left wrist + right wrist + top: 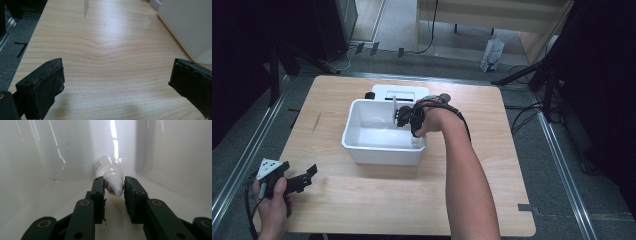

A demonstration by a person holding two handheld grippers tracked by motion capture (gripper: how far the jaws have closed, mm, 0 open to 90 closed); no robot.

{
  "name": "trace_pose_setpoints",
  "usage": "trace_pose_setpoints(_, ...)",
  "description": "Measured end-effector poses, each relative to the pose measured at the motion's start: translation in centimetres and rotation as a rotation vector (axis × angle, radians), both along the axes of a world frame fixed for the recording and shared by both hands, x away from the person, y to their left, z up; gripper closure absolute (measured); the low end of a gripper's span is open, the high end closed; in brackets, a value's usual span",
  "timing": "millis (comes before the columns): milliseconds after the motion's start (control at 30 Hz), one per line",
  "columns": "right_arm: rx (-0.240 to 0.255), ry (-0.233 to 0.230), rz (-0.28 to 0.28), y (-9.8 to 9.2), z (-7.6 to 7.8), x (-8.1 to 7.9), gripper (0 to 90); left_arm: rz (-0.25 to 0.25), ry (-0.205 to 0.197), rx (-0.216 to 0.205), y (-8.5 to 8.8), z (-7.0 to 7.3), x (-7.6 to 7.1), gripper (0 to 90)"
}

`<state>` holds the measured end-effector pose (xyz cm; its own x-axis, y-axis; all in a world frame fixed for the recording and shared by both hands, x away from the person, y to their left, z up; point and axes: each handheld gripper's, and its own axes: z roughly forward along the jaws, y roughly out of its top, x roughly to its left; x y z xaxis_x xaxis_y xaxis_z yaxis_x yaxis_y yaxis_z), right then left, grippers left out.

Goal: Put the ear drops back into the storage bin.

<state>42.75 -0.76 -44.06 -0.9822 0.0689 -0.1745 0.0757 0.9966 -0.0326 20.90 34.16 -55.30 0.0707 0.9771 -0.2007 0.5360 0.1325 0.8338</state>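
One white bin on bench. One white bottle inside, right tongs clamped on cap. Left tongs apart, empty.

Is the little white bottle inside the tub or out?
Inside: the bottle lies on the tub floor, cap between the right gripper fingers.
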Motion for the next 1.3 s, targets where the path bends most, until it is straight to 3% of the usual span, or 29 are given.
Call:
trace_pose_setpoints(100, 0.002, -0.004, 0.001, -0.2, 0.1, 0.0, 67.1, 0.0, 0.0, 0.001, 0.0, 0.0, 0.0, 0.3)
trace_pose_setpoints(433, 0.118, -0.024, -0.002, -0.6, 2.5, -0.4, 57.3, -0.002, 0.0, 0.006, 0.0, 0.0, 0.0, 0.3)
trace_pose_setpoints(600, 0.159, -0.057, -0.013, -0.4, 4.3, -1.0, 36.5, -0.002, 0.002, 0.007, 0.0, 0.0, 0.0, 0.3)
trace_pose_setpoints(700, 0.179, -0.096, -0.028, -0.5, 5.4, -1.4, 16.0, -0.003, 0.003, 0.006, 0.0, 0.0, 0.0, 0.3)
trace_pose_setpoints(800, 0.184, -0.08, -0.06, -0.6, 5.8, -1.6, 0.7, -0.004, 0.004, 0.006, 0.0, 0.0, 0.1, 0.3)
trace_pose_setpoints(867, 0.177, -0.058, -0.071, -0.8, 6.2, -1.7, 0.0, -0.005, 0.005, 0.007, 0.0, 0.0, 0.1, 0.3)
trace_pose_setpoints(1300, 0.197, -0.094, -0.119, -3.4, 7.6, -2.3, 0.0, -0.005, 0.005, 0.008, -0.1, 0.0, 0.1, 0.3)
